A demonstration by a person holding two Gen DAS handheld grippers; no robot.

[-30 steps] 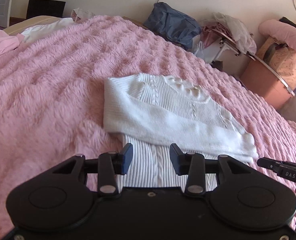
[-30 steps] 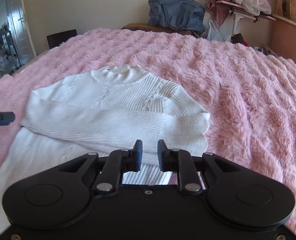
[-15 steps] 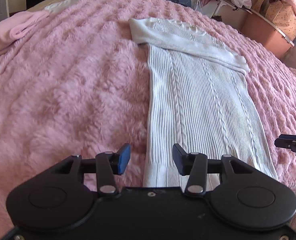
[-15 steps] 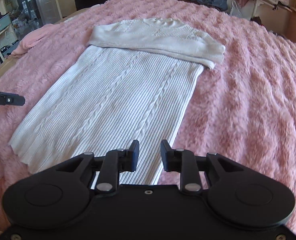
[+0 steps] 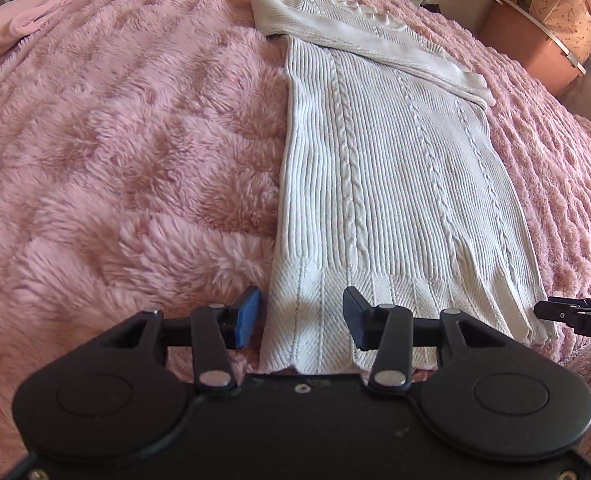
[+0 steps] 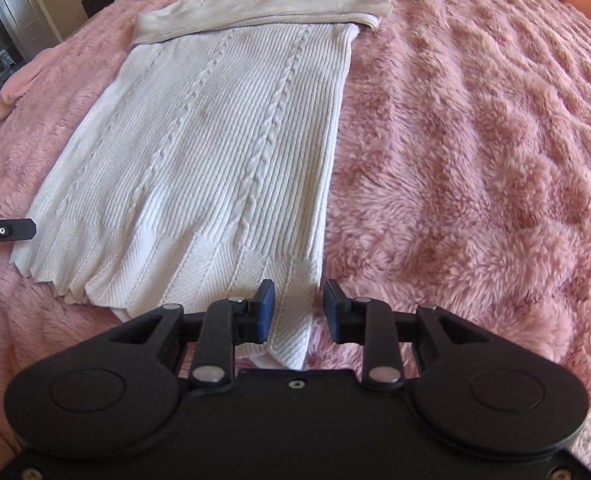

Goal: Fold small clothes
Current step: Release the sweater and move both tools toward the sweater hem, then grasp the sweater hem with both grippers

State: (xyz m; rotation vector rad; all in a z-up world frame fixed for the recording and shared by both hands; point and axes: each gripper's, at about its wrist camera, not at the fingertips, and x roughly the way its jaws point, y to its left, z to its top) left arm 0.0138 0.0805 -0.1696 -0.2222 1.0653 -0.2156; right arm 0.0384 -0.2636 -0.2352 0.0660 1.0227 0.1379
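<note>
A white cable-knit sweater dress (image 5: 395, 180) lies flat on the pink fluffy blanket (image 5: 115, 160), its sleeves folded across the chest (image 5: 375, 40) at the far end. My left gripper (image 5: 301, 318) hangs over the hem's left corner; the jaws are closing slightly, the cloth lies between them, and the pads do not press it. In the right wrist view the dress (image 6: 215, 152) runs away from my right gripper (image 6: 298, 316), which stands open astride the hem's right corner. Each gripper's tip shows at the other view's edge: the right one (image 5: 567, 316), the left one (image 6: 7, 231).
A pale pink garment (image 5: 11, 28) lies at the blanket's far left edge. A brown box and heaped clutter (image 5: 535, 52) stand beyond the bed at the far right. The blanket (image 6: 475, 140) stretches wide to the right of the dress.
Both grippers drew back from the folded sleeves along the dress to its near hem and sank toward it. The right jaws opened wider.
</note>
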